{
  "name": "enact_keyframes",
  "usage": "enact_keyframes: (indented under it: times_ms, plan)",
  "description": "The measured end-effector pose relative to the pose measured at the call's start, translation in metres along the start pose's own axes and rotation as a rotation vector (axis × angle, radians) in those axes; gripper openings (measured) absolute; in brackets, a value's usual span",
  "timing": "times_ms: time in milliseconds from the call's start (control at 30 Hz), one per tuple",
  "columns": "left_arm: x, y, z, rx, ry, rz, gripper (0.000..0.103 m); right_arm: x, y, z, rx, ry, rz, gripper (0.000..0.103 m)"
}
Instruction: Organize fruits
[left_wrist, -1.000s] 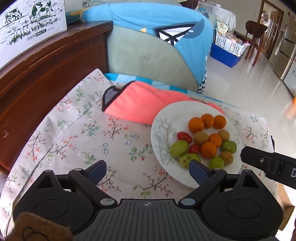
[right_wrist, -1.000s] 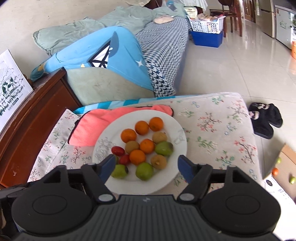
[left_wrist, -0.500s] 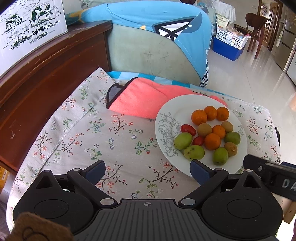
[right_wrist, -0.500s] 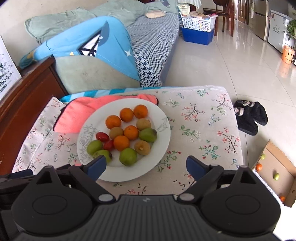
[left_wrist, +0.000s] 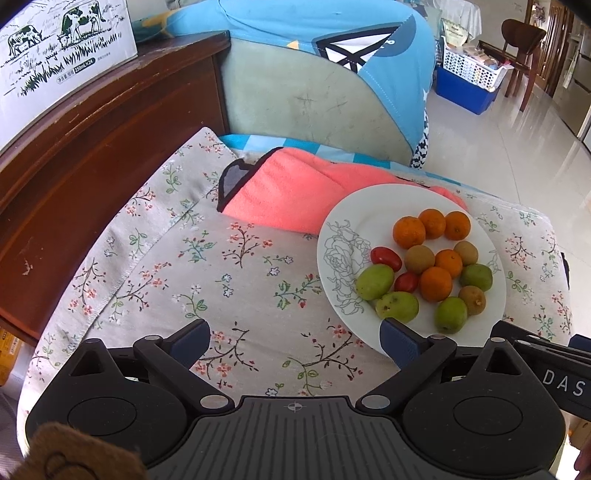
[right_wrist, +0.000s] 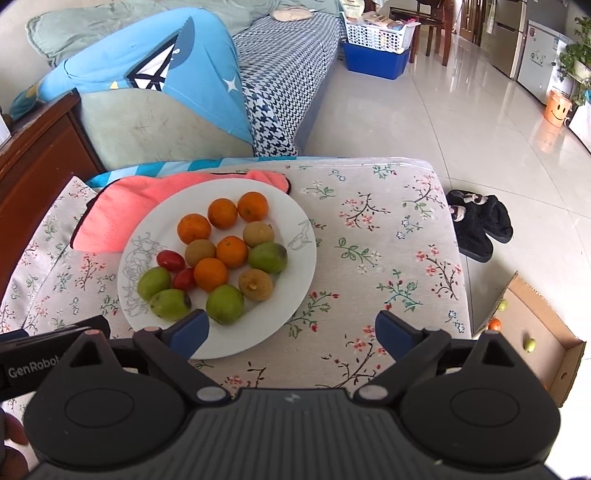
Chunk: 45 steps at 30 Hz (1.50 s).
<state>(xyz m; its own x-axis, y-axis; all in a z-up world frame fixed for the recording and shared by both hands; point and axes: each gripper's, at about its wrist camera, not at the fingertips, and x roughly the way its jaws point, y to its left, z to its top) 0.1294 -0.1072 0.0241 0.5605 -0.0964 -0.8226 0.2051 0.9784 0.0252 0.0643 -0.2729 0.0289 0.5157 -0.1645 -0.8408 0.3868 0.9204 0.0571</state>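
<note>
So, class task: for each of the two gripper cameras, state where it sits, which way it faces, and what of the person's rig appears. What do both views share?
Left wrist: sits on the left gripper, facing the floral cloth; its open blue fingers show, plus the right gripper's edge at right.
Right wrist: sits on the right gripper, facing the sofa and floor; open fingers show.
Shared: the white plate of fruit, pink towel.

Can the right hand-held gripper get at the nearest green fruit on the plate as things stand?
Probably yes. The right hand-held gripper is open and empty, and the green fruit lies uncovered near the plate's front edge, just ahead of its left finger, with nothing between them.
</note>
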Motion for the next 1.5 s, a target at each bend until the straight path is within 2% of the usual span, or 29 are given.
enact_keyframes:
  times_ms: [467,1033,1500]
  plan:
    - [0.005,-0.007,0.001,0.021,0.000,0.050,0.099,0.010,0.006,-0.001,-0.040,0.017,-0.069,0.097]
    - [0.007,-0.012,0.000,0.060,-0.005,0.098,0.099,0.014,0.011,-0.003,-0.070,0.017,-0.095,0.097]
    - [0.006,-0.012,0.000,0.080,-0.009,0.106,0.099,0.018,0.015,-0.006,-0.097,0.015,-0.105,0.097]
